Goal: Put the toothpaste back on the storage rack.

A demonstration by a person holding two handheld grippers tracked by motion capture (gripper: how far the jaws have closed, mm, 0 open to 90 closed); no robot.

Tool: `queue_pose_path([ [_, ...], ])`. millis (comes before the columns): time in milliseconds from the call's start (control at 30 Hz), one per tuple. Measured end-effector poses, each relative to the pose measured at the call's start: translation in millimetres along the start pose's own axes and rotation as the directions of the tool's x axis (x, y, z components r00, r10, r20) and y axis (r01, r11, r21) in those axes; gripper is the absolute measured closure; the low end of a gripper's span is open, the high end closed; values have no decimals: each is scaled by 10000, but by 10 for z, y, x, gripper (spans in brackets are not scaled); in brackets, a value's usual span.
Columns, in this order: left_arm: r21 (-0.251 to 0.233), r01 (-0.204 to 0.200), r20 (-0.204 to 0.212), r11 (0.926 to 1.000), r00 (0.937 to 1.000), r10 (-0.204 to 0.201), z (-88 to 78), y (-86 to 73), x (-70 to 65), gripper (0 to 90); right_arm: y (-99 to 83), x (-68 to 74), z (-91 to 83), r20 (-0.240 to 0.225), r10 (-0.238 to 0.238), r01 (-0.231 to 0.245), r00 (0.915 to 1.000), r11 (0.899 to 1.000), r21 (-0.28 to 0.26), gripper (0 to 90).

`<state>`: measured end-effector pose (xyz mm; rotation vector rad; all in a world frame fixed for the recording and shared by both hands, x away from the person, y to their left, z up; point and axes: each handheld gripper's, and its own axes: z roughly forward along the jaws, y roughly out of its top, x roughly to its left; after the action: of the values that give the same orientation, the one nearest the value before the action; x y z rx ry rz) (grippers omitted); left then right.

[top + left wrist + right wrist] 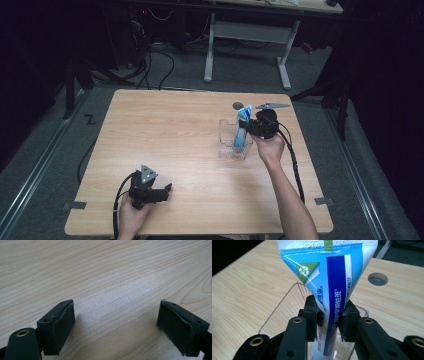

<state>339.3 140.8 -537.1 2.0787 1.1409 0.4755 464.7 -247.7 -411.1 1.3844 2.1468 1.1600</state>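
A blue and white toothpaste tube stands upright, crimped end up, inside a clear plastic box right of the table's middle. My right gripper is shut on the tube, its two pads pressing the tube's sides above the box's rim. In the high view the tube rises out of the box, with the right gripper beside it. My left gripper rests near the table's front left edge, jaws open. In the left gripper view its fingers stand wide apart over bare wood with nothing between them.
The wooden table has a round cable hole just behind the box. A white-legged desk and floor cables stand beyond the far edge. Metal rails run along the floor on both sides.
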Motion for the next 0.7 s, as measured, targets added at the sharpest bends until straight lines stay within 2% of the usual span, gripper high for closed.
queue_pose_path([
  [100, -2, 2, -3, 10000, 10000, -2, 0, 0, -1, 150, -14, 15, -33, 280, -365, 364, 9989, 9993, 53, 707],
  [367, -5, 20, -19, 10000, 10000, -20, 0, 0, -3, 150, -34, -39, -60, 379, -231, 229, 9990, 9997, 43, 699],
  [700, -6, 22, -23, 10000, 10000, -22, 0, 0, -4, 150, -45, -71, -50, 964, -343, 338, 9947, 9994, 68, 667],
])
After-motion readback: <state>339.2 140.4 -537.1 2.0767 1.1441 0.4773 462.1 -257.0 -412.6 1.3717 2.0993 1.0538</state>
